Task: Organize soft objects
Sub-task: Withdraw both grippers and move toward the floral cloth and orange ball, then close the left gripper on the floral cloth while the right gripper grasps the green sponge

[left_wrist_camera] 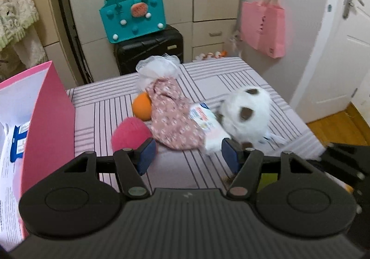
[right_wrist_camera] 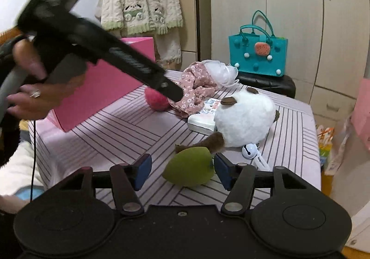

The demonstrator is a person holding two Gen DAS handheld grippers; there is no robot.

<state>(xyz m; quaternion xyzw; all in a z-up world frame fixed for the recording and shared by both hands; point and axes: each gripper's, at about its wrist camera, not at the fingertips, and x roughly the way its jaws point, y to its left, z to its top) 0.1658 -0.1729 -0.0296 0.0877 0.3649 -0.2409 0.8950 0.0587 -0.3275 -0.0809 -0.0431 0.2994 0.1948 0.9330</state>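
On the striped cloth (left_wrist_camera: 108,108) lie a pink ball (left_wrist_camera: 130,134), an orange ball (left_wrist_camera: 142,106), a floral cloth (left_wrist_camera: 172,117), a tissue pack (left_wrist_camera: 208,124) and a white plush with brown spots (left_wrist_camera: 246,110). My left gripper (left_wrist_camera: 187,156) hovers open just in front of them, with nothing between its pads; the pink ball sits behind its left finger. In the right wrist view a green soft ball (right_wrist_camera: 188,166) lies on the cloth between the pads of my open right gripper (right_wrist_camera: 182,172), close to the right pad and apart from the left one.
An open pink box (left_wrist_camera: 48,115) stands at the left edge of the table. A teal bag (left_wrist_camera: 133,18) rests on a black suitcase (left_wrist_camera: 150,48) behind the table. A small bell (right_wrist_camera: 249,150) lies beside the plush. A hand (right_wrist_camera: 30,97) holds the left gripper.
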